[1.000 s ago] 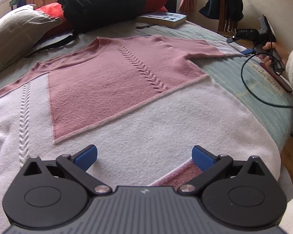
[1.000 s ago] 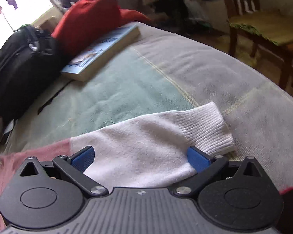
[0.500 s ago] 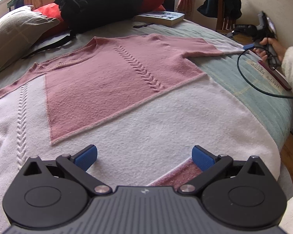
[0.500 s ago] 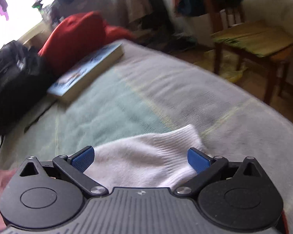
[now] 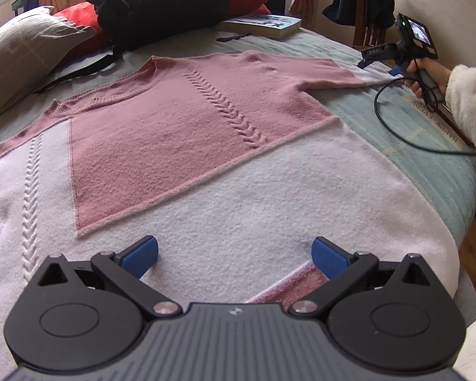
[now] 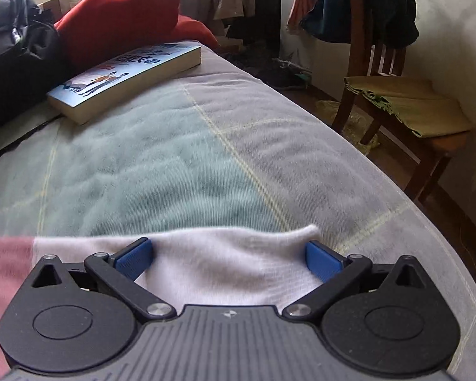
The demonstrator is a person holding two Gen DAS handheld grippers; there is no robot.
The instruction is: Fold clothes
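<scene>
1. The pink and white sweater (image 5: 187, 133) lies spread flat across the bed (image 5: 434, 158), filling the centre of the left wrist view, its neckline toward the upper left of the frame; laid open like this, its sleeves and hem are easy to reach for folding
2. The left gripper (image 5: 234, 255) sits at the bottom centre of its frame, jaws spread wide and holding nothing, low over the white lower part of the sweater near the pink hem band; it seems parked there to take the hem later
3. The right gripper (image 6: 228, 258) is at the bottom of its own frame, jaws apart, with the white sleeve cuff (image 6: 238, 254) lying between the blue pads (image 6: 135, 258) (not pinched, as far as can be seen); straddling the cuff suggests a grasp is about to be made
4. In the left view the same gripper appears at the upper right, held in a hand (image 5: 428, 70) at the sleeve's far end
5. A book (image 6: 127, 76), a black backpack (image 5: 155, 0) and a chair (image 6: 396, 95) stay clear of the garment
</scene>
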